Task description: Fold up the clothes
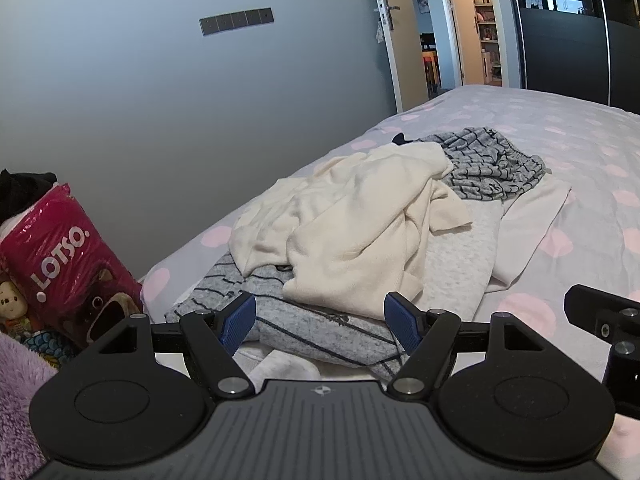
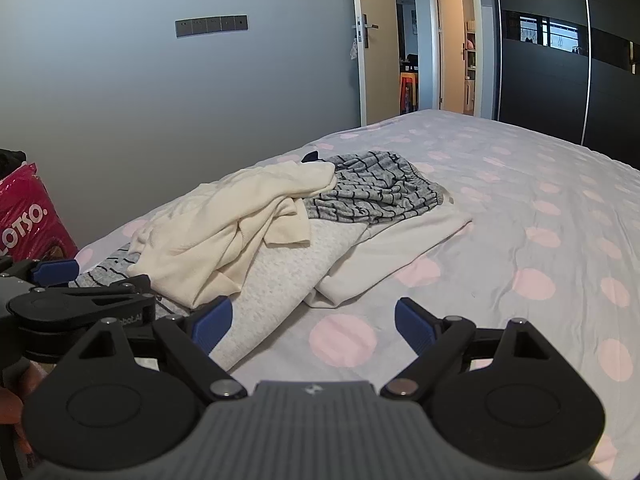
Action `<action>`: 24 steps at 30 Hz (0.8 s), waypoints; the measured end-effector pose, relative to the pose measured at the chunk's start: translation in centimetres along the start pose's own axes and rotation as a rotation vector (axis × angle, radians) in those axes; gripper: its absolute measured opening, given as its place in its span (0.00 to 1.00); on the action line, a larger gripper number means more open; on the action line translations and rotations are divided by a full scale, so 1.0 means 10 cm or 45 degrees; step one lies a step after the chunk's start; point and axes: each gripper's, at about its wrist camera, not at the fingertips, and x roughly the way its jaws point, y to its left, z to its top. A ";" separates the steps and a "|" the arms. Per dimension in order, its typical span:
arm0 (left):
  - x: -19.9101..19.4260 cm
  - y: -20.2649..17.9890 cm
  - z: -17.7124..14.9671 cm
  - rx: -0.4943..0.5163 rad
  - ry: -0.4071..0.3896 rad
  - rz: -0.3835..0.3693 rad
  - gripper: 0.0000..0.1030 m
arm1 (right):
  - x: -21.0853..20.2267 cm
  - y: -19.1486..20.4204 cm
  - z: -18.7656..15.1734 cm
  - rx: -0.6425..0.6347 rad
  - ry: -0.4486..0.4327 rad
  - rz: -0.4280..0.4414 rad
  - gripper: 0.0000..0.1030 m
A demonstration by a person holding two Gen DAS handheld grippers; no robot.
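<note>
Both tools, left tool (image 1: 320, 318) and right tool (image 2: 313, 322), gaped empty; best to pinch the crumpled cream knit top (image 1: 352, 216) by one edge first.

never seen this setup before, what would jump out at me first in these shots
The eye goes first to the heap of unfolded clothes on the polka-dot bed: a cream top lies crumpled on top of it, with a grey striped garment behind it. Both grippers, left and right, stand open at the near edge, holding nothing. Left of the bed, a bright pink LOTSO bag stands out.
</note>
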 end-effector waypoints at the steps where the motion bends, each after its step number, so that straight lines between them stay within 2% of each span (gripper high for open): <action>1: 0.00 0.00 0.00 0.002 0.001 0.000 0.68 | 0.00 0.00 0.00 0.000 0.005 0.001 0.87; 24: 0.01 -0.05 -0.01 0.048 0.013 -0.010 0.68 | 0.12 0.05 -0.06 -0.049 0.047 -0.009 0.88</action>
